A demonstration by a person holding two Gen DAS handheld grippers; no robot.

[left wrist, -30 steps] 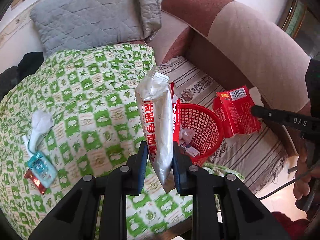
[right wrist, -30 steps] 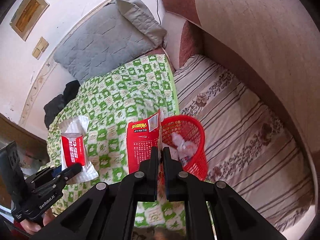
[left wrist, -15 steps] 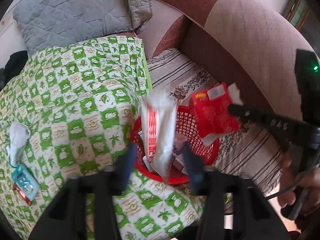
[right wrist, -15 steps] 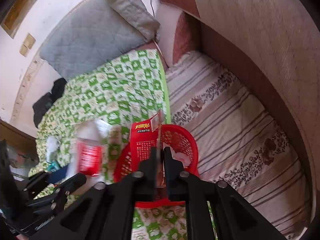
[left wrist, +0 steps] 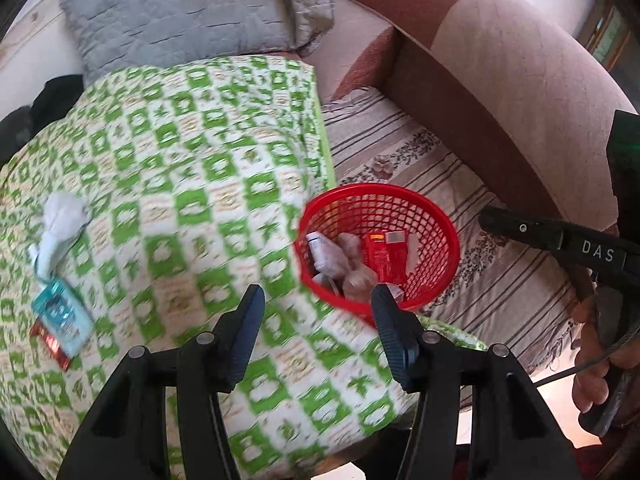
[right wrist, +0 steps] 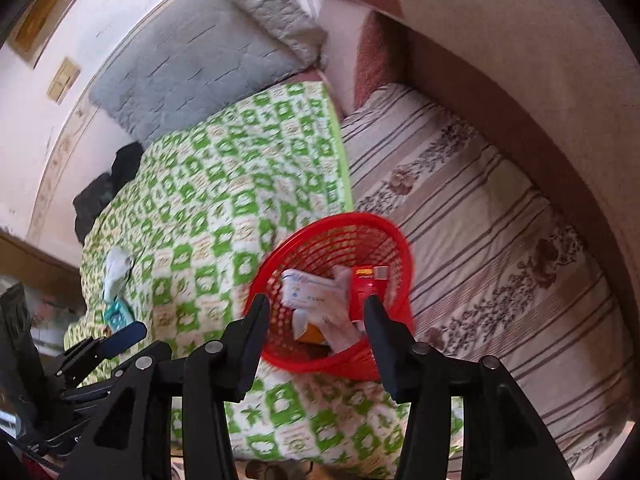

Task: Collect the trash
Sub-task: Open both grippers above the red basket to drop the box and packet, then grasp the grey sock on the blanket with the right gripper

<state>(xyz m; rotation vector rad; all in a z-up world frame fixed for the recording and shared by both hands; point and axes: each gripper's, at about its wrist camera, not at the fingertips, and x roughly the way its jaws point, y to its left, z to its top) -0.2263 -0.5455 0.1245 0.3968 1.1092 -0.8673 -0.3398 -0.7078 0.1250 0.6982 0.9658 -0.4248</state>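
- The left claw (left wrist: 318, 300) is spread wide and holds nothing. Its two fingers stick up from 6 o'clock in the left wrist view.
- The right claw (right wrist: 314, 308) is spread wide too, with nothing in it. In its own view, the red basket (right wrist: 396, 240) shows in the gap between the fingers.
- In the left wrist view the red basket (left wrist: 448, 232) sits just right of the middle. It stands where the green blanket (left wrist: 180, 160) meets the striped sheet (left wrist: 500, 280).
- Trash lies inside the basket: a red packet (left wrist: 386, 256) and a white wrapper (left wrist: 326, 250), with some crumpled bits beside them.
- In the right wrist view the red packet (right wrist: 366, 284) and the white wrapper (right wrist: 308, 292) lie side by side in the basket.
- More trash lies on the blanket at 9 o'clock in the left wrist view, well apart from the basket: a white tissue (left wrist: 62, 220), a blue packet (left wrist: 60, 318) just below it, and a small red wrapper (left wrist: 50, 342) peeking out from under the blue one.
- A grey pillow (left wrist: 180, 12) lies at 12 o'clock, at the far end of the blanket.
- A brown and pink sofa back (left wrist: 500, 60) curves along the side from 1 to 3 o'clock.
- At 4 o'clock in the left wrist view, a hand (left wrist: 596, 372) holds the handle of the other tool.
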